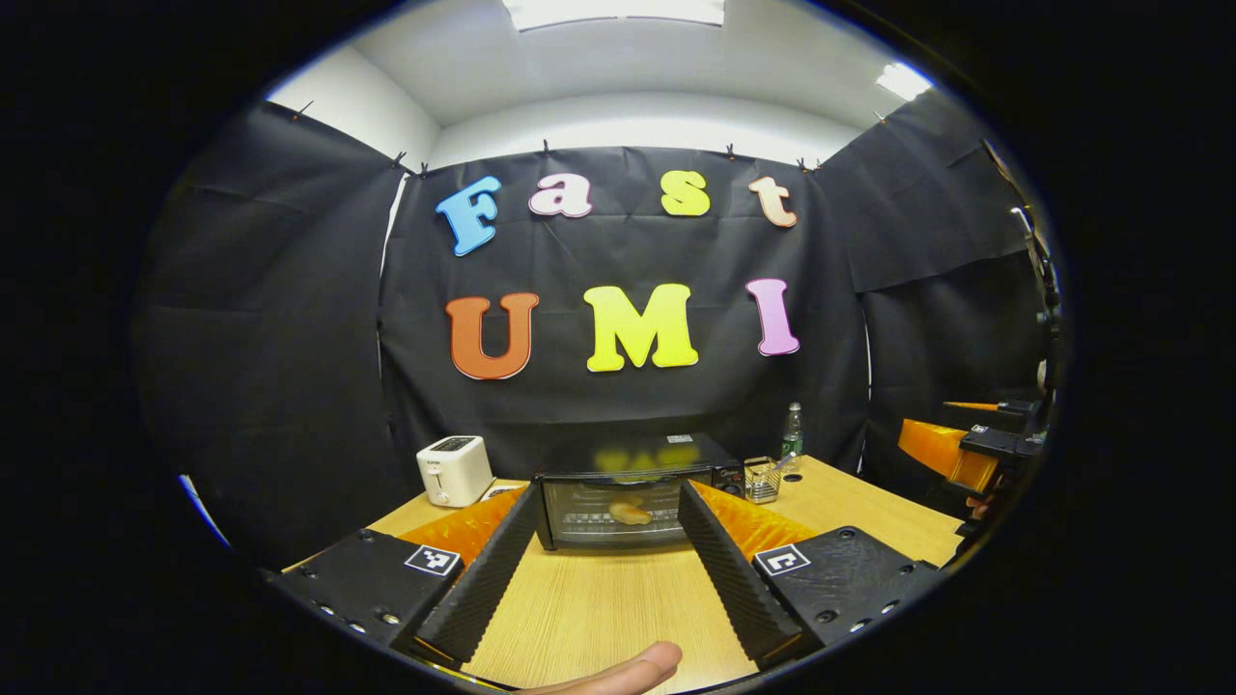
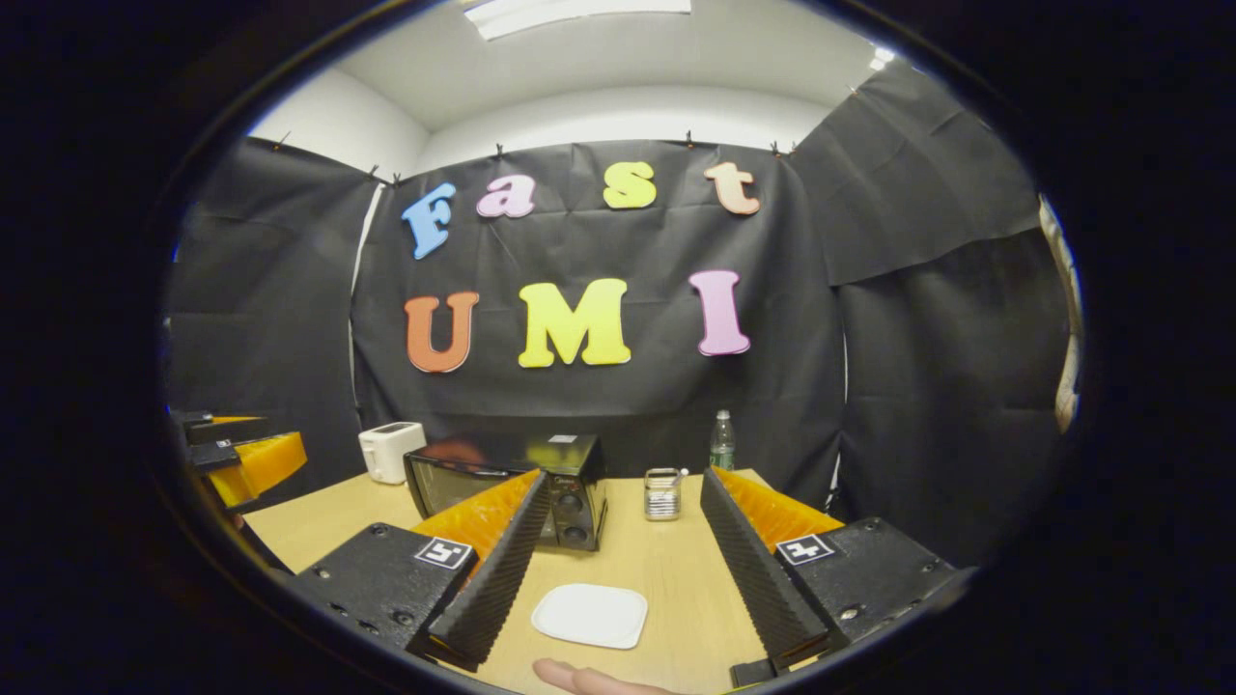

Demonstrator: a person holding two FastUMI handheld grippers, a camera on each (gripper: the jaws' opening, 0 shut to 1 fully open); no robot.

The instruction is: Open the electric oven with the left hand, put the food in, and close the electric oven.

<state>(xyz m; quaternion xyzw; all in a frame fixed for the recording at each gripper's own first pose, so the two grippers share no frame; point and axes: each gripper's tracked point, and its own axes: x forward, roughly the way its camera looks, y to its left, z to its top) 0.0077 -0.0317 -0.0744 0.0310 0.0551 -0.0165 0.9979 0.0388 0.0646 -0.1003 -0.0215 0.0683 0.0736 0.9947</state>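
The electric oven stands at the far edge of the desk, its glass door closed, and the food — a pale, rounded piece — lies inside on the rack behind the glass. The left gripper hovers above the desk in front of the oven, its fingers wide apart and holding nothing. A white toaster stands near the far left corner. A wire basket and a green bottle stand just right of the oven. In the right gripper view, the right gripper also has its fingers apart and empty, over a white plate that lies bare near the front edge of the desk.
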